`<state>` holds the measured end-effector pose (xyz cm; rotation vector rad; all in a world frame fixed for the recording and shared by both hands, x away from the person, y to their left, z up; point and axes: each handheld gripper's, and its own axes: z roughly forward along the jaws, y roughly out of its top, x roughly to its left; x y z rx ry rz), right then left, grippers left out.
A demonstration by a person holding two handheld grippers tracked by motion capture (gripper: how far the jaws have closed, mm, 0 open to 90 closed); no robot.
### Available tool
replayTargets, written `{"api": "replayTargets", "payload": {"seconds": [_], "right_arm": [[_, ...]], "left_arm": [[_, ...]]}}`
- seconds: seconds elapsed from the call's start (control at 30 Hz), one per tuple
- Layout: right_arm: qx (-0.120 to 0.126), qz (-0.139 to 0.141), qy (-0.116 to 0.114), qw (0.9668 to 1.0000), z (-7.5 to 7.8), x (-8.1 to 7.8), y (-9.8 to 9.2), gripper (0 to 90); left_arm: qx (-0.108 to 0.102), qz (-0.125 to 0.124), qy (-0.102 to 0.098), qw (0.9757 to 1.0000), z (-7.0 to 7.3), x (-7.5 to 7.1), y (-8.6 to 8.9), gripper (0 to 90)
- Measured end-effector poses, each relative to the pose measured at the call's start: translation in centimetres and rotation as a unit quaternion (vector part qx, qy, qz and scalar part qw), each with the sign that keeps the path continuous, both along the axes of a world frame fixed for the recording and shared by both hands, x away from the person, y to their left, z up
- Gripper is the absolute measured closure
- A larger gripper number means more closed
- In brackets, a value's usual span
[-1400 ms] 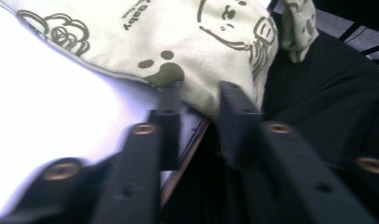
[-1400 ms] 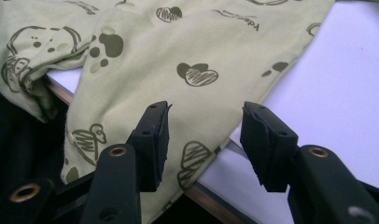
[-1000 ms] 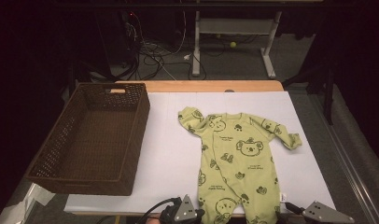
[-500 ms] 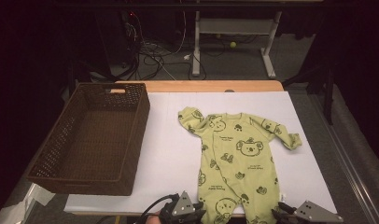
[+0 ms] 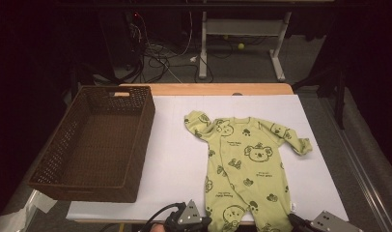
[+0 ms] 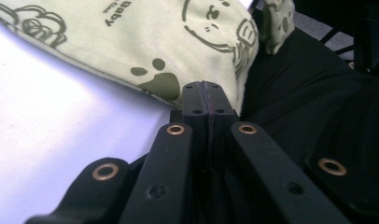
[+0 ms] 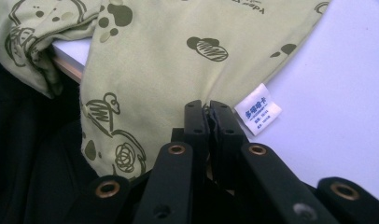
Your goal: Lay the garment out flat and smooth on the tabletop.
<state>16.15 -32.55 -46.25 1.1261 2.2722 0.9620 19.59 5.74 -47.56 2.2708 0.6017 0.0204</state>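
Note:
A light green baby romper (image 5: 247,169) with bear prints lies flat on the white table top (image 5: 179,154), its legs reaching over the near edge. My left gripper (image 5: 207,224) is at the left leg's end. In the left gripper view its jaws (image 6: 204,86) have just closed and meet at the hem of the romper (image 6: 131,37), pinching its edge. My right gripper (image 5: 294,221) is at the right leg. Its jaws (image 7: 208,105) have just closed on the side seam of the romper (image 7: 169,70), beside a white label (image 7: 257,108).
A brown wicker basket (image 5: 147,125) with nothing in it stands on the table's left side. Dark clothing of the person (image 6: 309,107) is just below the near edge. Cables and a desk frame (image 5: 242,29) lie on the floor beyond the far edge.

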Motion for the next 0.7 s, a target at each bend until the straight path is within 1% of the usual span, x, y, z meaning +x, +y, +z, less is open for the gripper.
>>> {"api": "replayTargets", "payload": {"seconds": [0.07, 0.1, 0.13, 0.17, 0.27, 0.3, 0.33, 0.37, 0.4, 0.43, 0.47, 0.5, 0.57, 0.6, 0.63, 0.67, 0.7], "right_arm": [[-0.003, -0.003, -0.002, 1.0000, 0.1, -0.1, -0.1, 87.5], [-0.001, 0.000, -0.004, 1.0000, 0.1, -0.1, -0.2, 87.5], [0.000, -0.001, -0.004, 1.0000, 0.2, -0.2, -0.2, 87.4], [0.000, -0.003, -0.003, 1.0000, 0.2, -0.3, -0.2, 87.4], [0.004, 0.001, -0.005, 1.0000, 0.4, -0.6, -0.3, 87.5], [0.001, -0.001, -0.003, 1.0000, 0.5, -0.7, -0.2, 87.5], [0.005, 0.005, -0.003, 1.0000, 0.5, -0.8, -0.2, 87.5], [0.006, 0.008, 0.000, 0.9999, 0.4, -0.9, -0.1, 87.5], [0.007, 0.010, 0.003, 0.9999, 0.3, -1.0, -0.1, 87.4], [0.008, 0.011, 0.004, 0.9999, 0.3, -1.0, -0.1, 86.7], [0.011, 0.012, 0.003, 0.9999, 0.3, -1.0, -0.2, 84.6], [0.015, 0.009, 0.003, 0.9998, 0.3, -1.1, -0.3, 80.2], [0.021, 0.004, -0.002, 0.9998, 0.4, -1.0, -0.5, 72.5], [0.027, 0.003, -0.006, 0.9996, 0.4, -1.0, -0.5, 69.5], [0.030, -0.003, -0.010, 0.9995, 0.5, -0.9, -0.6, 67.6], [0.032, -0.005, -0.013, 0.9994, 0.5, -0.9, -0.7, 66.0], [0.032, -0.011, -0.017, 0.9993, 0.5, -0.8, -0.8, 62.3]], "left_arm": [[-0.001, -0.004, 0.001, 1.0000, 0.0, -0.2, -0.1, 85.8], [0.001, -0.011, 0.000, 0.9999, 0.0, -0.3, -0.1, 85.8], [-0.004, -0.011, 0.005, 0.9999, 0.0, -0.4, -0.2, 85.9], [-0.004, -0.016, 0.007, 0.9998, 0.0, -0.5, -0.2, 85.8], [-0.007, -0.020, 0.009, 0.9997, -0.1, -0.9, -0.2, 85.8], [-0.009, -0.021, 0.010, 0.9997, -0.1, -1.1, -0.1, 85.8], [-0.009, -0.026, 0.011, 0.9996, -0.1, -1.2, 0.0, 85.7], [-0.013, -0.024, 0.011, 0.9996, -0.1, -1.3, 0.1, 85.7], [-0.013, -0.025, 0.012, 0.9995, -0.1, -1.3, 0.2, 85.5], [-0.020, -0.023, 0.012, 0.9995, -0.1, -1.4, 0.3, 85.3], [-0.021, -0.024, 0.011, 0.9994, 0.0, -1.3, 0.5, 85.2], [-0.029, -0.018, 0.011, 0.9994, 0.0, -1.3, 0.6, 84.0], [-0.039, -0.005, 0.008, 0.9992, 0.2, -1.1, 0.8, 72.2], [-0.046, 0.000, 0.006, 0.9989, 0.3, -0.9, 1.0, 67.5], [-0.048, 0.004, 0.001, 0.9988, 0.4, -0.8, 1.2, 61.8], [-0.054, 0.012, -0.001, 0.9985, 0.5, -0.5, 1.3, 59.2], [-0.056, 0.016, -0.002, 0.9983, 0.5, -0.4, 1.3, 53.6]]}}
